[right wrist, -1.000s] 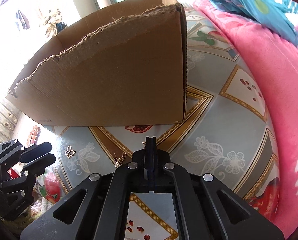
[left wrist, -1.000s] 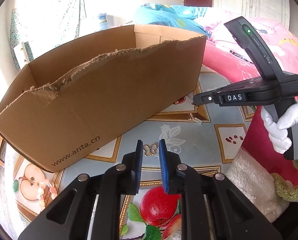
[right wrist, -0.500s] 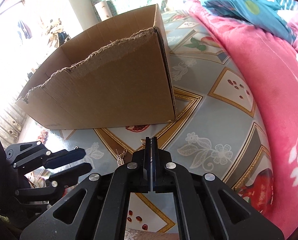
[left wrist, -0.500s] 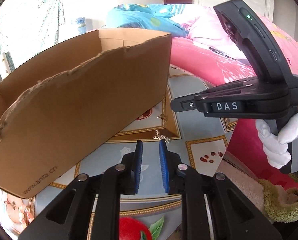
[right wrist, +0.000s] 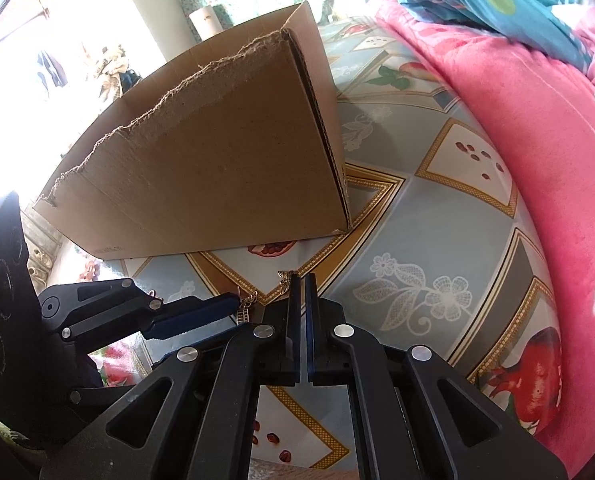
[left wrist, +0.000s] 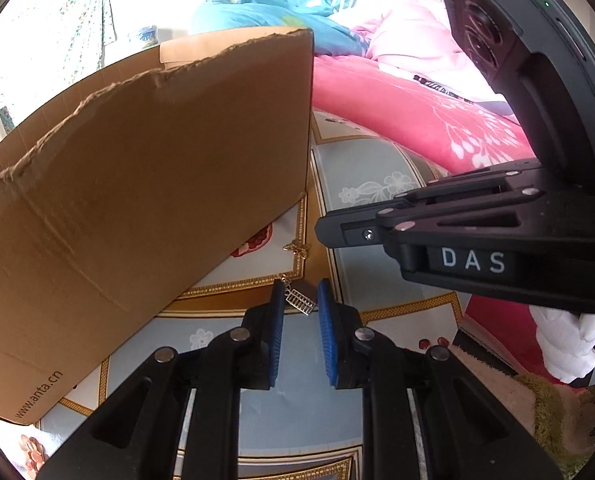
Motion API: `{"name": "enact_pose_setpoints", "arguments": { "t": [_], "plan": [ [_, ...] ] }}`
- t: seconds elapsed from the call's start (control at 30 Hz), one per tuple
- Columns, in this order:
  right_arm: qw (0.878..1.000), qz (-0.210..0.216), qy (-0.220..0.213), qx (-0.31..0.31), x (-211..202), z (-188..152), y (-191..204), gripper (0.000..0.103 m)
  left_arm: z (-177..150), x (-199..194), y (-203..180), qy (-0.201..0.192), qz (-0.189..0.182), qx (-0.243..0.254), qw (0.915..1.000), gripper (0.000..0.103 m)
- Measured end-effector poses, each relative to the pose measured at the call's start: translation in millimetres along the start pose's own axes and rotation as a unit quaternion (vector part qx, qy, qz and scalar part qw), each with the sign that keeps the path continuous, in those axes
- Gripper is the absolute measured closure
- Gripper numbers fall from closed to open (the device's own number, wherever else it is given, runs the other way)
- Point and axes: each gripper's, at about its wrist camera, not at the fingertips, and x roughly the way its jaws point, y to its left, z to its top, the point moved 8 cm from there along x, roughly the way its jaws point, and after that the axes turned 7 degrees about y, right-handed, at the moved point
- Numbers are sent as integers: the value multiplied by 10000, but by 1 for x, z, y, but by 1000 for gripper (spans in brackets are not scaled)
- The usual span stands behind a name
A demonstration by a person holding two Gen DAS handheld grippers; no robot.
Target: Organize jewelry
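Box (left wrist: 145,208): tall cardboard wall with a torn top edge, closing off the far left of the cloth (right wrist: 437,216); top open.
Blanket (right wrist: 537,128): pink mass along the cloth's right edge, blocking that side.
Open cloth: broad bare stretch between box corner and blanket.
Charm (left wrist: 300,300) and butterfly (left wrist: 296,249): small, flat, just off the box's foot.
Left gripper (left wrist: 300,292): narrow gap straddling the charm.
Right gripper (left wrist: 325,236): crosses from the right, near the butterfly.
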Motion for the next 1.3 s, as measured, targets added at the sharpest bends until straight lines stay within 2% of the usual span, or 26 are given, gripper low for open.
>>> {"name": "enact_pose_setpoints", "arguments": {
  "t": [0.33,0.53,0.57,0.6,0.83,0.9,0.97,1.03,1.3],
  "plan": [
    [9999,22,-124,114,-6,-2,-3,101,5,3,1,70,229,127,9996,90],
    [9998,19,-197,69,-15,-5,4,101,-4,-4,0,172,148,178,9996,90],
    [9998,16,-207,56,-16,-6,4,101,-8,-8,1,167,112,182,9996,99],
    [9997,18,-218,48,-16,-6,5,101,-12,-10,2,210,77,184,9996,103],
    [9996,100,-251,31,-15,-5,9,101,-28,-27,10,282,68,48,9996,103],
    [9996,112,-260,14,-15,-5,10,100,-24,-30,9,216,-60,-65,9997,102],
    [9996,104,-272,4,-15,-5,10,101,-19,-28,8,207,-163,-191,9995,87],
    [9995,98,-292,6,-17,-5,9,101,-13,-23,7,186,-140,-221,9995,82],
    [9994,68,-331,70,-18,-5,7,100,-5,-5,3,346,195,72,9992,82]
  ]
}}
